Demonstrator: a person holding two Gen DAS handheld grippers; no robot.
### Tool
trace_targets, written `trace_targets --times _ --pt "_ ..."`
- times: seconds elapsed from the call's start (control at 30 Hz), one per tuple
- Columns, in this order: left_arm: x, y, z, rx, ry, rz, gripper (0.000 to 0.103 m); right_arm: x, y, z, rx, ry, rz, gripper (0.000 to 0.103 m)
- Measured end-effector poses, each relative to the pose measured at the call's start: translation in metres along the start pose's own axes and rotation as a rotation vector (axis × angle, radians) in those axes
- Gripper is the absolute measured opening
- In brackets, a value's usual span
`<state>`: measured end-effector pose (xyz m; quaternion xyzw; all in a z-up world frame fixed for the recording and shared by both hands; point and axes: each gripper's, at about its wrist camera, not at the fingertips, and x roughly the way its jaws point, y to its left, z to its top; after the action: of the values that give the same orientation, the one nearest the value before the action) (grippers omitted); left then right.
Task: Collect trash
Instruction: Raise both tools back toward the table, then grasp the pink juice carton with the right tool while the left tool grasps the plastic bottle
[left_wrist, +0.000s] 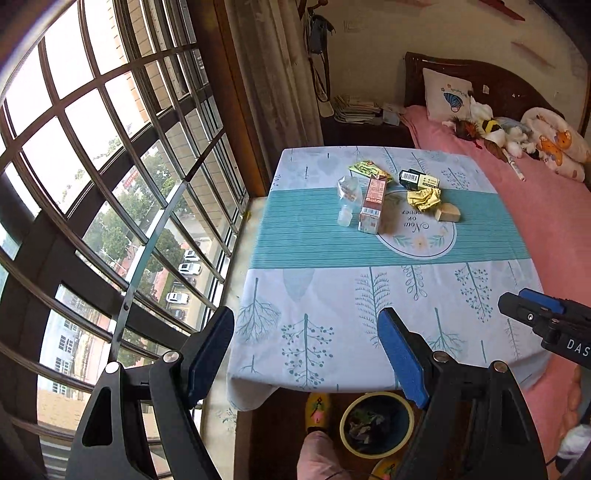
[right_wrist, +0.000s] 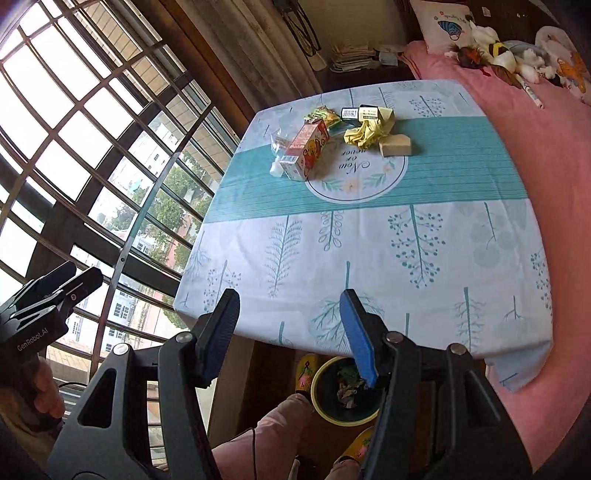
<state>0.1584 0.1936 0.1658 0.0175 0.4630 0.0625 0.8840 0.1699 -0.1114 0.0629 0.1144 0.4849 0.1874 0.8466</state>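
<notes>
Trash lies in a cluster at the far middle of the table (left_wrist: 480, 280): a brown drink carton (left_wrist: 373, 205) (right_wrist: 306, 146), a crushed clear plastic bottle (left_wrist: 348, 197) (right_wrist: 277, 147), a green-yellow wrapper (left_wrist: 367, 170) (right_wrist: 325, 112), a black and yellow box (left_wrist: 419, 180) (right_wrist: 364, 112), crumpled yellow paper (left_wrist: 424, 199) (right_wrist: 364, 133) and a small beige block (left_wrist: 447, 213) (right_wrist: 396, 146). My left gripper (left_wrist: 306, 325) hangs open and empty over the table's near edge. My right gripper (right_wrist: 290, 306) is open and empty too, well short of the trash.
A yellow-rimmed waste bin (left_wrist: 376, 424) (right_wrist: 345, 391) with scraps inside stands on the floor under the table's near edge, between the person's slippered feet (left_wrist: 317, 410). A barred window (left_wrist: 92, 184) fills the left. A pink bed (left_wrist: 546, 221) with soft toys runs along the right.
</notes>
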Motion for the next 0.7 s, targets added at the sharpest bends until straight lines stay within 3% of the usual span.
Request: trace_targets --times 0.2,0.43,0.57,0.7 --pt "0.087 0.013 0.079 0.056 0.028 -0.076 0.081 0.052 0.015 0.077 0.008 -0.02 -0.068 0.054" --pt "0.206 0.022 0.167 0.111 0.1 -0.18 0.081 0.159 0.019 0.178 0.087 0.024 -0.165 0.054" --pt "0.273 0.02 0.199 0.133 0.16 -0.209 0.081 0.233 0.022 0.222 0.111 0.068 -0.209 0.054" --pt "0.326 0.013 0.216 0.124 0.221 -0.249 0.081 0.3 0.014 0.241 0.14 0.129 -0.256 0.054"
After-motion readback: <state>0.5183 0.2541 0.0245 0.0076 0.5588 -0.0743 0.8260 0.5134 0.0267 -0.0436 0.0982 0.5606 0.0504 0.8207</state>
